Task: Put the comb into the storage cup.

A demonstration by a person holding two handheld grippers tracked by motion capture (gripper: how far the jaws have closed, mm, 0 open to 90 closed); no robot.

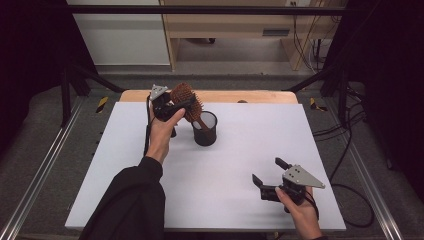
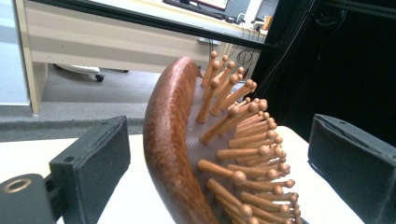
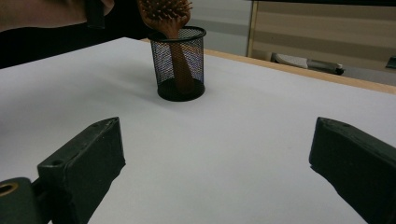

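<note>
A wooden paddle hairbrush [image 1: 186,97] stands handle-down in a black mesh cup [image 1: 205,129] at the back of the white table [image 1: 225,200]. My left gripper [image 1: 183,104] is open around the brush head. In the left gripper view the brush's brown back and pegged face [image 2: 173,140] rise between the jaws, with a gap on each side. My right gripper [image 1: 266,170] rests open near the front right with nothing between its jaws. The right gripper view has the cup [image 3: 180,60] and the brush [image 3: 166,14] straight ahead across bare table.
A wooden strip [image 1: 260,96] edges the table's far side. Metal rails [image 1: 40,165] run along both sides, and cables [image 1: 345,150] lie on the floor at the right. Beyond the table stands pale office furniture [image 1: 225,25].
</note>
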